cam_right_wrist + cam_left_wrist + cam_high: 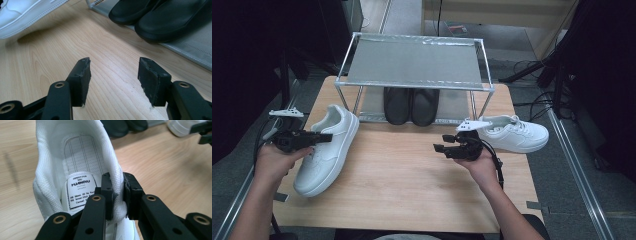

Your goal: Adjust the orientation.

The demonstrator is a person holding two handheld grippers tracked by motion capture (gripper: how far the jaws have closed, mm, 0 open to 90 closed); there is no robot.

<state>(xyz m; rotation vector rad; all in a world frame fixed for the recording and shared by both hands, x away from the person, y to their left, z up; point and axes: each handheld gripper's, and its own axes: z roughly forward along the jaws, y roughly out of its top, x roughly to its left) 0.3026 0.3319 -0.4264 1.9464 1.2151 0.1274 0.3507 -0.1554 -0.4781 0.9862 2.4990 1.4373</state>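
Left gripper view: the white sneaker [75, 170] has the padded edge of its collar pinched between the two black jaws of the left hand-held gripper [117, 195], one jaw inside the opening beside the printed tongue label, the other outside. In the high view this sneaker [328, 150] sits on the left part of the wooden tabletop [412, 185], toe toward the person, with the left hand-held gripper [326, 137] clamped at its side. The right hand-held gripper [439, 148] hovers over the tabletop near the middle-right, jaws spread with nothing between them, as the right gripper view [113, 75] confirms. Just beyond it lies a second white sneaker [514, 134], near the right edge. At the back stands a metal shoe rack [412, 62], and a pair of black shoes [411, 105] rests on its lower shelf.
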